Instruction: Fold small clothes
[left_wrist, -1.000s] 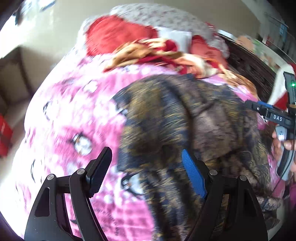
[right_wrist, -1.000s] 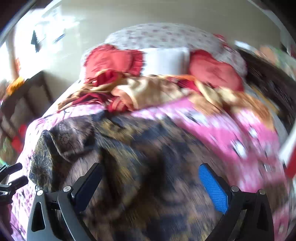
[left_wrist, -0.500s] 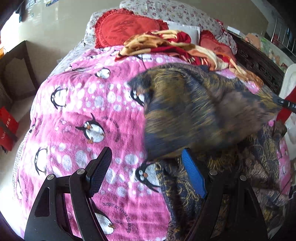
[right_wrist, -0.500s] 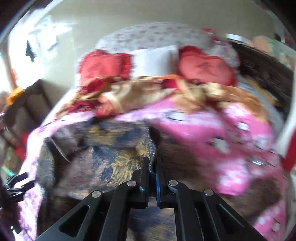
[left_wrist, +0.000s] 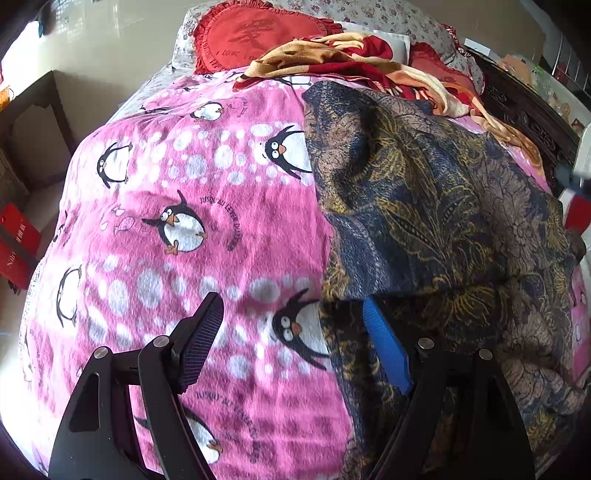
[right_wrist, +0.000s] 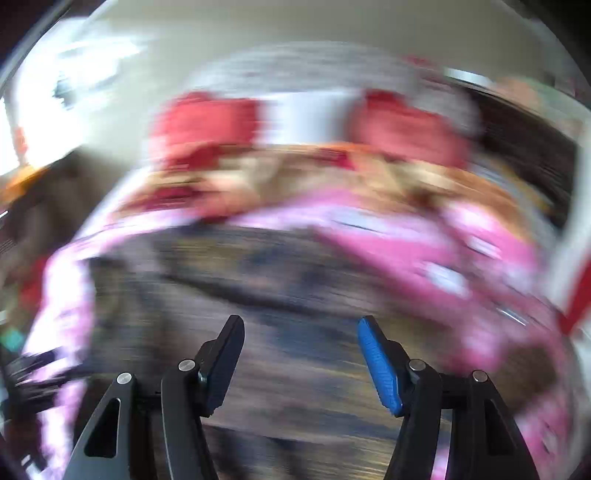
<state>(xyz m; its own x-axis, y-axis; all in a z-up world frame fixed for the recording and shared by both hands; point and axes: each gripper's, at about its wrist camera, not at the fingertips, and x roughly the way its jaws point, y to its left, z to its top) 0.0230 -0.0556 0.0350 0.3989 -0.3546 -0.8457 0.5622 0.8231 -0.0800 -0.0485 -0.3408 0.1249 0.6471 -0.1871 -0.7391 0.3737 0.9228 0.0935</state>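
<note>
A dark blue and gold patterned garment (left_wrist: 436, 221) lies folded over on the pink penguin blanket (left_wrist: 192, 221), on the right half of the bed. My left gripper (left_wrist: 291, 343) is open and empty, low over the garment's near left edge; its blue finger (left_wrist: 384, 350) is just under the fold's hem. In the right wrist view, heavily blurred by motion, my right gripper (right_wrist: 299, 354) is open and empty above the same garment (right_wrist: 295, 288).
A crumpled red and tan blanket (left_wrist: 354, 59) and red heart pillows (left_wrist: 251, 37) lie at the head of the bed. A dark wooden bed frame (left_wrist: 528, 118) runs along the right. A cardboard box (left_wrist: 33, 122) and a red box (left_wrist: 14, 243) stand on the floor at left.
My right gripper was shut on the garment's edge, carrying it over; it has now let go and opened, and is moving fast. The lifted flap has settled flat on the bed.
</note>
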